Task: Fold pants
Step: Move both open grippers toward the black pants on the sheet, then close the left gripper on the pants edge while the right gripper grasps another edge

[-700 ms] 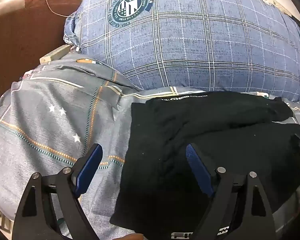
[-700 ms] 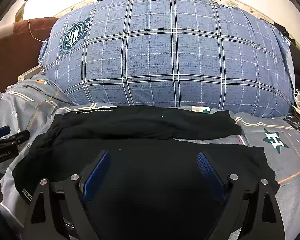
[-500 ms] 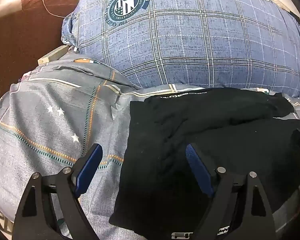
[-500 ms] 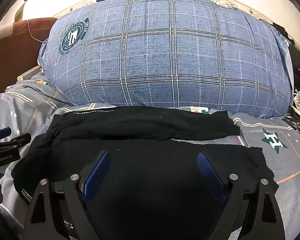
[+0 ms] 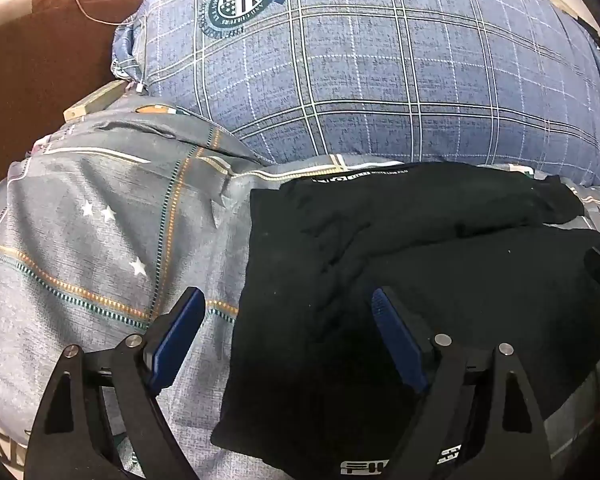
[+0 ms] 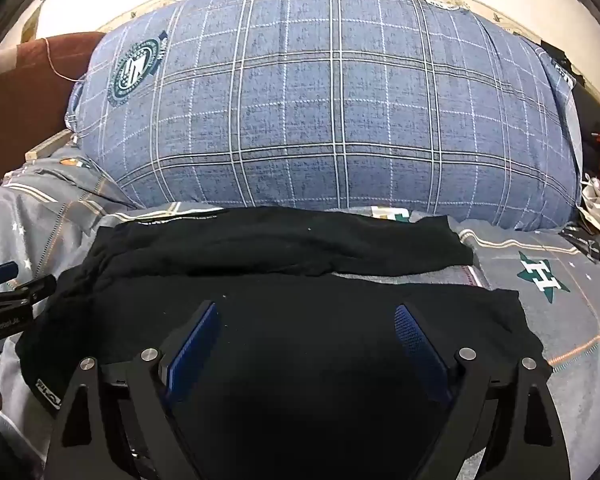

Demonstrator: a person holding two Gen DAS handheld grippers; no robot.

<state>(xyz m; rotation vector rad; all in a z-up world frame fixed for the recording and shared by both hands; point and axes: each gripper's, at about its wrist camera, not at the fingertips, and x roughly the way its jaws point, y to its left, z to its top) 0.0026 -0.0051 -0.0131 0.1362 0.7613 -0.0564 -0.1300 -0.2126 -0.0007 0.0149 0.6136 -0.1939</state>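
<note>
Change against the earlier frames: in the left wrist view the pants (image 5: 400, 280) and pillow (image 5: 360, 72) sat slightly lower and further left; the right wrist view was nearly unchanged. Count: one pair of black pants, folded across itself, lying on the grey patterned bed cover (image 5: 100, 232) at centre and lower right of the left view, centre of the right view; one blue checked pillow behind it with one round crest; one brown cushion (image 5: 40, 48) at upper left. Two tools: left hand-held gripper (image 5: 288, 340), fingers spread wide, nothing between them, one finger over the cover and one over the pants; right hand-held gripper (image 6: 306, 344), fingers spread wide above the pants, gripping nothing. Obscured: near edge of the pants hidden behind both gripper frames; white waistband lettering illegible; red items at the right view's far right cut off.
</note>
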